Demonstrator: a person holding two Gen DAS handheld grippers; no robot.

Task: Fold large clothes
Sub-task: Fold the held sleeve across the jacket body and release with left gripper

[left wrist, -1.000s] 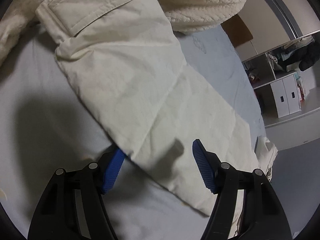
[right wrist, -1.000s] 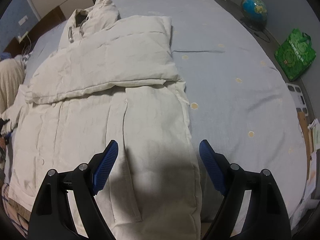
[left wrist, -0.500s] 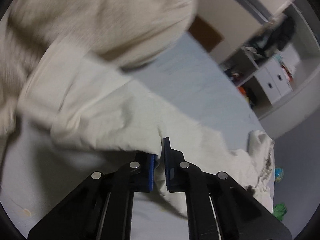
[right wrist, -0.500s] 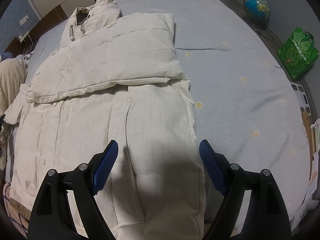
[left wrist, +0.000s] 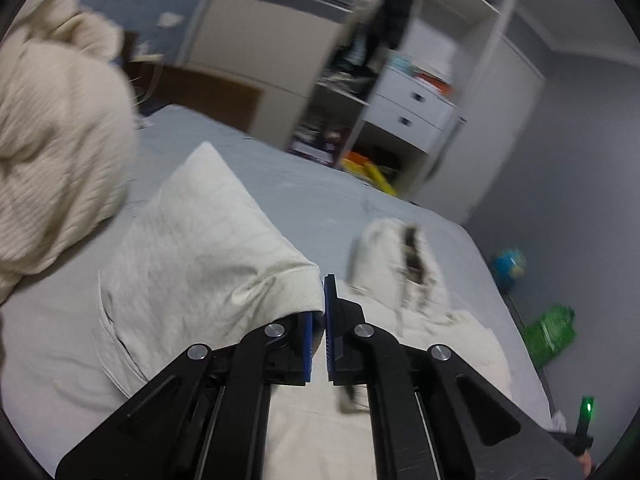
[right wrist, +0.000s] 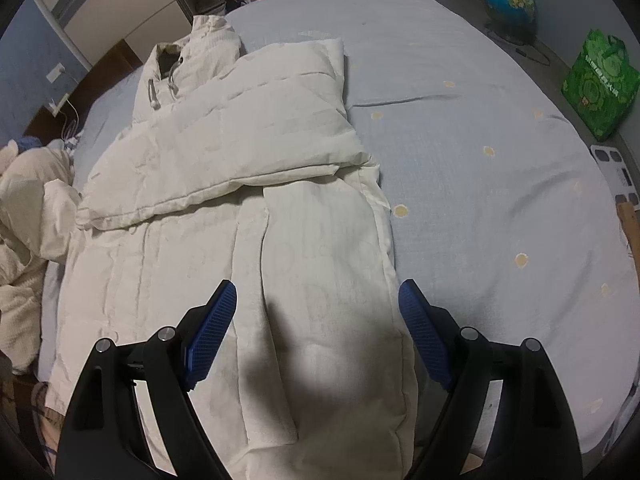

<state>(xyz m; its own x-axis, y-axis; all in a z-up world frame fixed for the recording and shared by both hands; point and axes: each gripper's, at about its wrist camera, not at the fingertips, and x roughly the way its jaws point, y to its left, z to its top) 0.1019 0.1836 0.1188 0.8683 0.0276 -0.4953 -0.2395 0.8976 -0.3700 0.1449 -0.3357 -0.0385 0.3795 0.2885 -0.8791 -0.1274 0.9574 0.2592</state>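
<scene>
A large cream padded jacket (right wrist: 256, 264) lies flat on the light blue bed (right wrist: 480, 128), its collar (right wrist: 192, 52) at the far end and one sleeve (right wrist: 240, 152) folded across the chest. My left gripper (left wrist: 318, 312) is shut on the other sleeve (left wrist: 208, 248) and holds it lifted over the jacket body, with the collar (left wrist: 404, 256) beyond. My right gripper (right wrist: 316, 320) is open and empty, hovering above the jacket's lower right part.
A cream knitted blanket (left wrist: 52, 152) is bunched on the bed's left side. White shelves and drawers (left wrist: 408, 112) stand past the bed's far end. A globe (right wrist: 508, 0) and a green bag (right wrist: 600, 84) sit on the floor right of the bed.
My left gripper went from open around the sleeve edge to shut on it, then lifted and swung the sleeve toward the jacket body. My right gripper stayed open and drifted slightly.
</scene>
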